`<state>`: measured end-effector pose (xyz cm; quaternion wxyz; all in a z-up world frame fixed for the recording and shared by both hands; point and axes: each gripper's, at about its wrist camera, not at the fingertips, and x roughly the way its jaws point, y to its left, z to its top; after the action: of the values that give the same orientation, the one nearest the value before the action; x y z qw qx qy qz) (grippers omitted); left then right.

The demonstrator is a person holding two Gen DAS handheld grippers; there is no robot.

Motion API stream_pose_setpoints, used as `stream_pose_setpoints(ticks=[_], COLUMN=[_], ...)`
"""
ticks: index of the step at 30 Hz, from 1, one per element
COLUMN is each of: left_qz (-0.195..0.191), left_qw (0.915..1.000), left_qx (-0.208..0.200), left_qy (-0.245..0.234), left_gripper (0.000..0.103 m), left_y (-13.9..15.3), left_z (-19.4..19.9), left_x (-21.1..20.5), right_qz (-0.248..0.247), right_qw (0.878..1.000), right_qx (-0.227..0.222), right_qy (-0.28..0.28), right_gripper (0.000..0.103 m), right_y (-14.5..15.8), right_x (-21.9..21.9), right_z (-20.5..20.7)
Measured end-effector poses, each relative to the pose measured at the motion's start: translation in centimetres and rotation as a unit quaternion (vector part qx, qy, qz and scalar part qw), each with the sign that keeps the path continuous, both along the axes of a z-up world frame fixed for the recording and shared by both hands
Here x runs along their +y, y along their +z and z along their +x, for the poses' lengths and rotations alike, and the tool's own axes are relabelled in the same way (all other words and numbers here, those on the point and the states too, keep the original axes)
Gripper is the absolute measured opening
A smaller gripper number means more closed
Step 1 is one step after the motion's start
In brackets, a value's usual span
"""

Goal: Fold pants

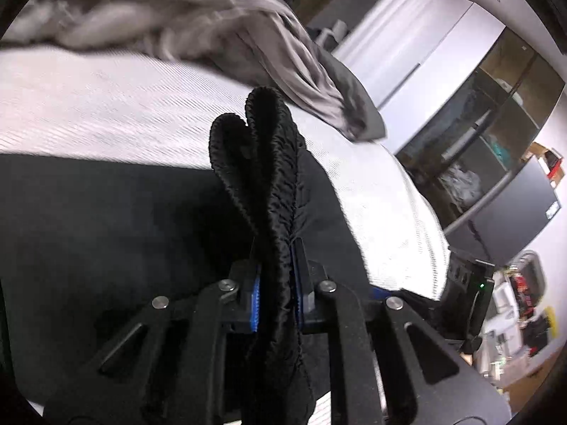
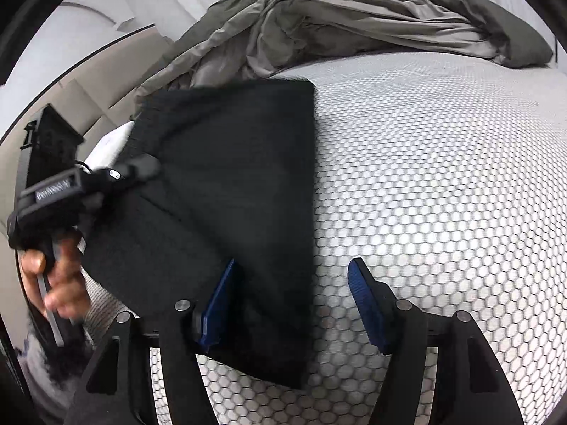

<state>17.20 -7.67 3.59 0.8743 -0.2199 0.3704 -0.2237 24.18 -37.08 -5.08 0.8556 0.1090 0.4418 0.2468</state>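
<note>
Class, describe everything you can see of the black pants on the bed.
The black pants look like soft matte fabric, lying mostly flat on the white honeycomb-patterned mattress, one straight edge alongside bare mattress. A gathered, ribbed band of them is pinched in the left gripper. The right gripper straddles the near edge, open. The grey duvet lies beyond.

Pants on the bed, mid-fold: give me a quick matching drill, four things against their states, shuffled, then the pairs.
Things:
1. left gripper
2. right gripper
3. black pants
4. grey duvet

States:
A. crumpled at the far end of the mattress
B. jaws apart, one pad over the fabric edge
C. clamped on gathered black fabric
D. spread flat, folded, one end lifted

Pairs: 1-C, 2-B, 3-D, 4-A
</note>
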Motion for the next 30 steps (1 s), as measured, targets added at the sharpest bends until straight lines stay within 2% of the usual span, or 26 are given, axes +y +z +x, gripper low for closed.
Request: stream_pose_setpoints(ticks=[5, 7, 11, 13, 15, 18, 20, 22, 23, 25, 27, 28, 30], left_qz=[0.026, 0.064, 0.086, 0.084, 0.086, 0.087, 0.105, 0.111, 0.105, 0.103, 0.131, 0.146, 0.169], left_qw=[0.9980, 0.9951, 0.9898, 0.9872, 0.9856, 0.9851, 0.9830, 0.9836, 0.9854, 0.9883, 0.9876, 0.9859, 0.9813], left_qx=[0.022, 0.037, 0.078, 0.105, 0.116, 0.111, 0.100, 0.081, 0.073, 0.059, 0.050, 0.055, 0.078], left_qy=[0.054, 0.066, 0.082, 0.086, 0.087, 0.099, 0.113, 0.117, 0.113, 0.097, 0.070, 0.061, 0.051], left_gripper=[0.011, 0.011, 0.012, 0.015, 0.028, 0.030, 0.030, 0.031, 0.036, 0.042, 0.052, 0.052, 0.052], left_y=[-0.4, -1.6, -4.2, -6.1, -7.0, -6.8, -6.0, -5.0, -4.5, -3.8, -4.0, -4.1, -5.2], left_z=[-1.4, -2.0, -2.1, -2.0, -2.0, -3.0, -3.9, -5.3, -6.3, -7.5, -7.8, -7.7, -7.0], left_x=[7.7, 10.4, 13.7, 15.0, 16.0, 17.3, 17.8, 18.2, 18.3, 17.6, 16.3, 15.5, 14.8], right_qz=[0.014, 0.035, 0.043, 0.043, 0.039, 0.031, 0.041, 0.054, 0.058, 0.034, -0.049, -0.089, -0.131], right_qw=[0.999, 0.997, 0.996, 0.997, 0.998, 0.998, 0.997, 0.995, 0.994, 0.992, 0.990, 0.986, 0.979], right_qx=[-0.014, -0.017, -0.019, -0.012, -0.001, 0.017, 0.029, 0.034, 0.038, 0.043, 0.041, 0.037, 0.002], right_qy=[0.046, 0.072, 0.075, 0.067, 0.055, 0.051, 0.054, 0.071, 0.086, 0.111, 0.129, 0.139, 0.154], right_gripper=[0.073, 0.073, 0.073, 0.073, 0.073, 0.073, 0.073, 0.073, 0.073, 0.073, 0.073, 0.073, 0.073], right_y=[1.2, 1.7, 2.1, 2.0, 1.7, 1.0, 0.9, 1.1, 1.0, 0.5, -0.5, -1.1, -0.9], right_x=[3.2, 4.6, 5.3, 5.3, 5.5, 5.4, 5.5, 5.8, 6.1, 6.9, 8.2, 8.6, 8.6], right_z=[-0.3, -0.5, -0.7, -0.6, -0.2, 0.1, 0.2, 0.0, -0.2, -0.6, -1.6, -2.3, -3.8])
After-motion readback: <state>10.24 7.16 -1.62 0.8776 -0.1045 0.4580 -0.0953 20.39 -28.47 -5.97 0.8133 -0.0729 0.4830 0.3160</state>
